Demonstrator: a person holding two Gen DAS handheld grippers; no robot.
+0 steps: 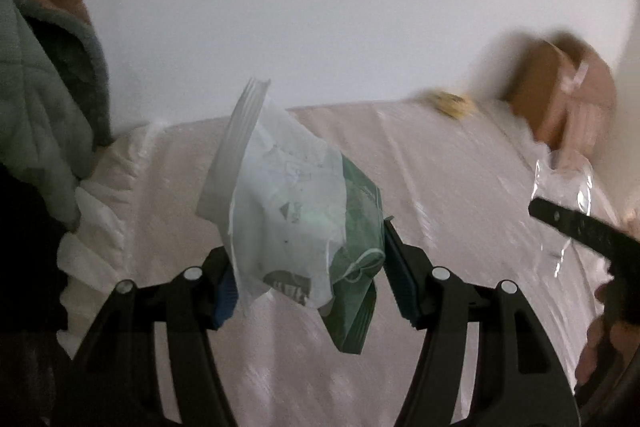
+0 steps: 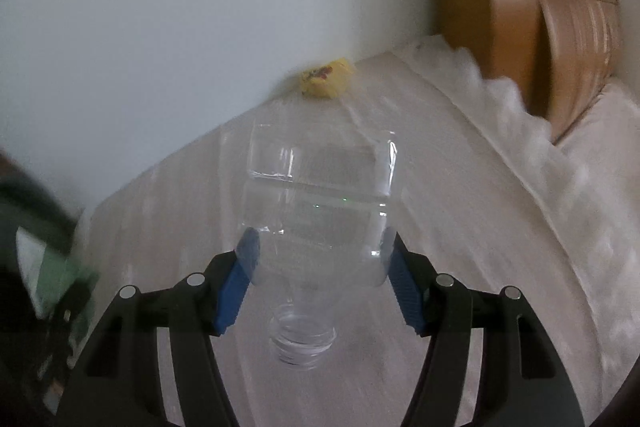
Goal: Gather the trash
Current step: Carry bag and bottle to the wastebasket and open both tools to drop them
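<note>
Right hand-held gripper (image 2: 318,279) around clear bottle (image 2: 320,203), neck toward camera

I see a clear, capless plastic bottle (image 2: 320,227) pointing neck-first toward my right camera, a crumpled white-and-green wrapper bundle (image 1: 304,227) upright, and a yellow crumpled wrapper (image 2: 326,81) against the wall.

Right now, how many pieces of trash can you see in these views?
3. The clear plastic bottle sits between the right gripper fingers; the bundle of bags is in the left gripper; a yellow wrapper lies by the wall. More may be hidden.
</note>
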